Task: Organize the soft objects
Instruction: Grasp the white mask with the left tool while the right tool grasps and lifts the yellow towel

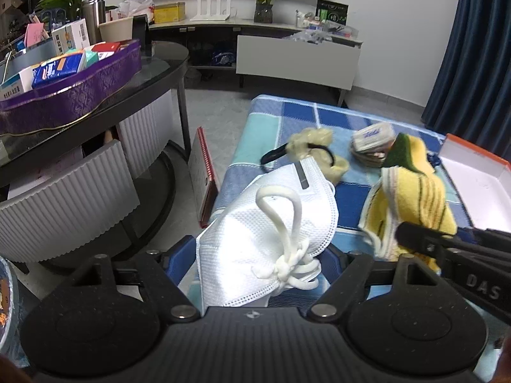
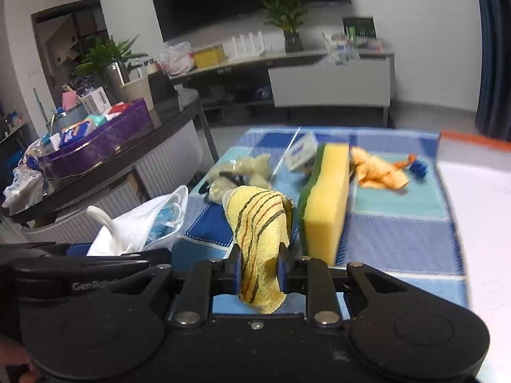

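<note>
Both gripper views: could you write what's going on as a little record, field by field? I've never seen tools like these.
left gripper: shut on white face mask
right gripper: shut on yellow striped cloth
surface: blue checked cloth
lying there: yellow-green sponge, on its edge; orange cloth; cream scrunchie; tissue pack
on the right: open white box with orange rim
to the left: dark table with purple tray of small boxes

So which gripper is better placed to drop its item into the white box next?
Probably the right gripper: it holds the yellow striped cloth beside the white box. The left gripper, gripping the white mask, sits farther away.
</note>
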Motion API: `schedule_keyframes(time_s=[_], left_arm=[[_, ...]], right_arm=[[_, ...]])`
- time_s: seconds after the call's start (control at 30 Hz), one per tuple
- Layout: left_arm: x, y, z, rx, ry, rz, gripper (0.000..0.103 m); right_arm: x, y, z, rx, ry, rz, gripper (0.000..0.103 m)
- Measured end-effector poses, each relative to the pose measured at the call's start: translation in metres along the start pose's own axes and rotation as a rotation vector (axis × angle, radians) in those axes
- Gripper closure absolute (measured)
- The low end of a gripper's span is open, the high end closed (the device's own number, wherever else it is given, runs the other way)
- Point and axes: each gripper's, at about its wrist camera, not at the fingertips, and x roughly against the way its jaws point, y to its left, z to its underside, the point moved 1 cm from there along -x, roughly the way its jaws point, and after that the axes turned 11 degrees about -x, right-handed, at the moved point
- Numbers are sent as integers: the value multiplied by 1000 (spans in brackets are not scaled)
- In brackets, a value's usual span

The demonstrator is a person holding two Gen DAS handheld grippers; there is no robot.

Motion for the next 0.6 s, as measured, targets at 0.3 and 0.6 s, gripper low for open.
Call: schedule_keyframes(time_s=[0.3,0.6], left_arm=[[27,-26,-10,6,-34,36,22],[40,-55,-27,-19,-45,69,22]], right_arm=[[58,-12,-4,74,-80,71,76],[85,-40,-17,22,-107,118,76]])
